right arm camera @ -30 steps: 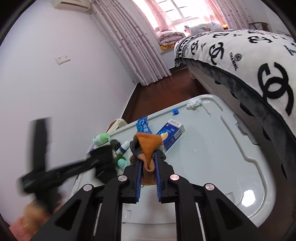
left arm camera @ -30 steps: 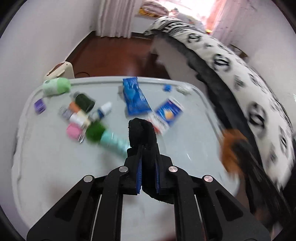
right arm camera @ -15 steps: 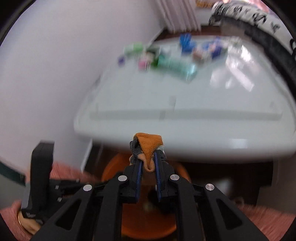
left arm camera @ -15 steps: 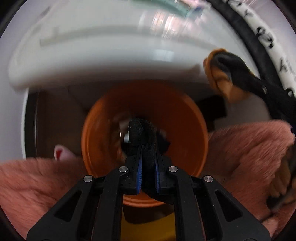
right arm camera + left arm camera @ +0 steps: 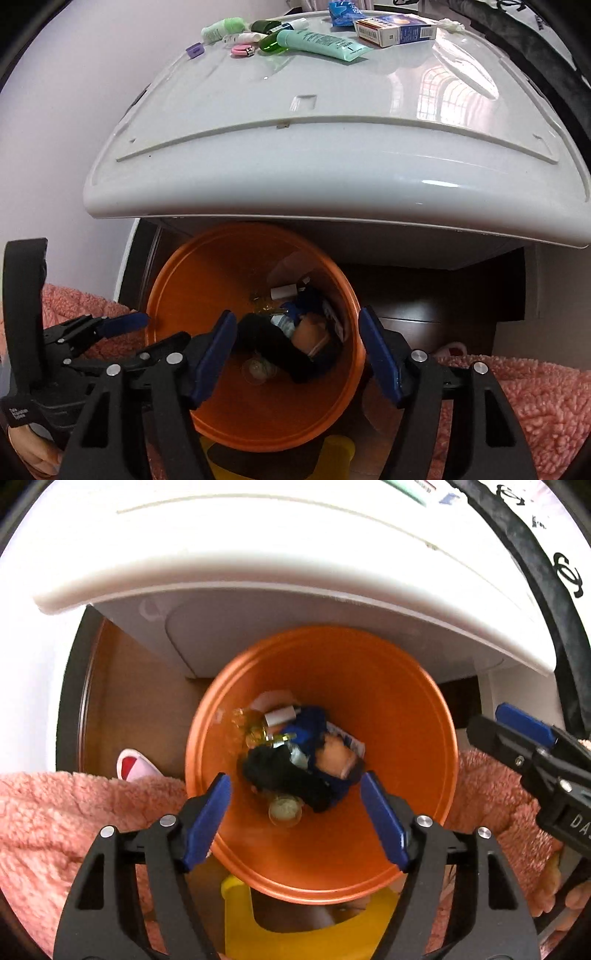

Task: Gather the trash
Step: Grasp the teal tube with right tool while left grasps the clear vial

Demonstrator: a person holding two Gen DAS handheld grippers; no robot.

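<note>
An orange bin (image 5: pixel 399 701) stands on the floor under the white table's front edge (image 5: pixel 258 568); it also shows in the right wrist view (image 5: pixel 207 273). Inside lie a black sock (image 5: pixel 280 771), an orange sock (image 5: pixel 336 757), blue cloth, a white bottle and other trash. The black sock also shows in the right wrist view (image 5: pixel 280 350). My left gripper (image 5: pixel 295 812) is open and empty above the bin. My right gripper (image 5: pixel 297 354) is open and empty above it too, and shows at the right of the left wrist view (image 5: pixel 524 734).
On the table top (image 5: pixel 332 92) at the far end lie a teal tube (image 5: pixel 321 42), a blue box (image 5: pixel 395 31), a green bottle (image 5: pixel 221 29), a blue packet (image 5: pixel 343 9) and small items. Pink fleece (image 5: pixel 55 819) flanks the bin. A yellow stool (image 5: pixel 295 934) sits below.
Both grippers swung from the table down over the bin, then opened. The black sock and the orange sock left the jaws and now lie in the bin.
</note>
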